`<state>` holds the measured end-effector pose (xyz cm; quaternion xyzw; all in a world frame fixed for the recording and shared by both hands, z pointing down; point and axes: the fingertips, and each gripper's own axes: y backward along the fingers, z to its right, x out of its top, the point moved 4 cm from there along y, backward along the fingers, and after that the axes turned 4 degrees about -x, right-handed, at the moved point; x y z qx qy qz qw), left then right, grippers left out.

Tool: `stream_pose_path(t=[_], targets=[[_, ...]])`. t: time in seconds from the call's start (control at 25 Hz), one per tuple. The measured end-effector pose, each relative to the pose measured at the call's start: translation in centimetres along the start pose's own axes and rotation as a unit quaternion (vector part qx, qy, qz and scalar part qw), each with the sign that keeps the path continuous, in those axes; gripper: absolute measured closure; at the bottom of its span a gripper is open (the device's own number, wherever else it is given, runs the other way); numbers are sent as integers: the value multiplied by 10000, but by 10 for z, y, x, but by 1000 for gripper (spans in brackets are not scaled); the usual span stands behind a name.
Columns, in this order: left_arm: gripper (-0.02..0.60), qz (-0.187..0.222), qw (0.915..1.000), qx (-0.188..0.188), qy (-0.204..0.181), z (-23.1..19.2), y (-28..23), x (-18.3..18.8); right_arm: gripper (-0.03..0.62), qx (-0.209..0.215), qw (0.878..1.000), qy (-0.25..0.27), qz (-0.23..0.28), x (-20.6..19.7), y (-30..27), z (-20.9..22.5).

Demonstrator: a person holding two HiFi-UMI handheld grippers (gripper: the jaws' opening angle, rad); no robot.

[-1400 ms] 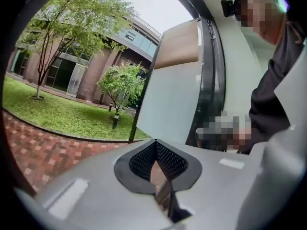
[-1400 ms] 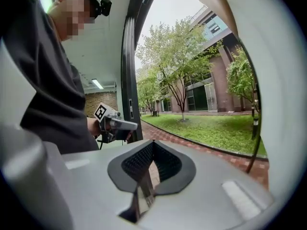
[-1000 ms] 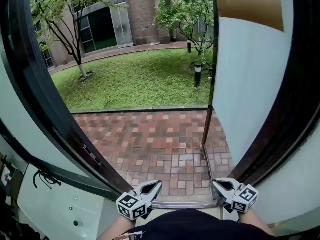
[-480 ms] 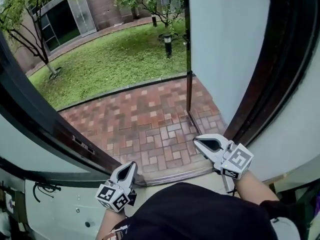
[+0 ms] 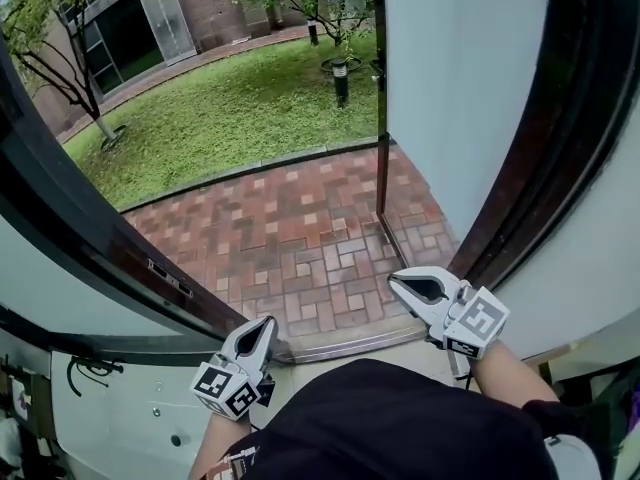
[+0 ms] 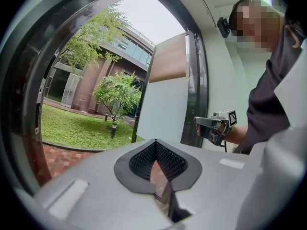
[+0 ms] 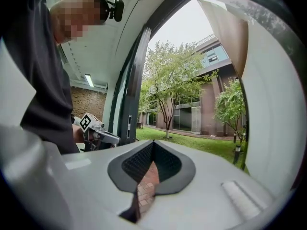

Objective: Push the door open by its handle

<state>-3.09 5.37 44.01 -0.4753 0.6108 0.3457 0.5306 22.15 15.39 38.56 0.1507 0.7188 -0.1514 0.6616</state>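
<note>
The white door [image 5: 450, 88] stands swung wide outward at the right, its dark edge [image 5: 381, 98] toward the brick paving. I see no handle on it in any view. My left gripper [image 5: 262, 330] is low over the threshold, shut with nothing in it. Further right, my right gripper [image 5: 405, 286] is level with the dark door frame [image 5: 540, 148], also shut and empty. Neither touches the door. The left gripper view shows the door [image 6: 165, 109] and the right gripper [image 6: 211, 124] beyond its own closed jaws. The right gripper view shows the left gripper [image 7: 103, 137].
A dark frame post with a latch plate [image 5: 165, 276] runs along the left. Outside lie red brick paving [image 5: 300, 238], a lawn [image 5: 230, 118] with a short lamp post [image 5: 341, 80], trees and a brick building. A metal threshold strip [image 5: 345, 343] crosses the doorway.
The head view has swung since one second ago. The right gripper now sits higher and the left lower, and they are wider apart. Both have barely moved in the last half second.
</note>
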Motion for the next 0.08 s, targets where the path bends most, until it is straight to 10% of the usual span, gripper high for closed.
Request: stream_pose_path(t=[0.08], targets=[[581,-54,10000,16,10,-1,-1,0,594,11,10000,5,-2,-1,-1,0]])
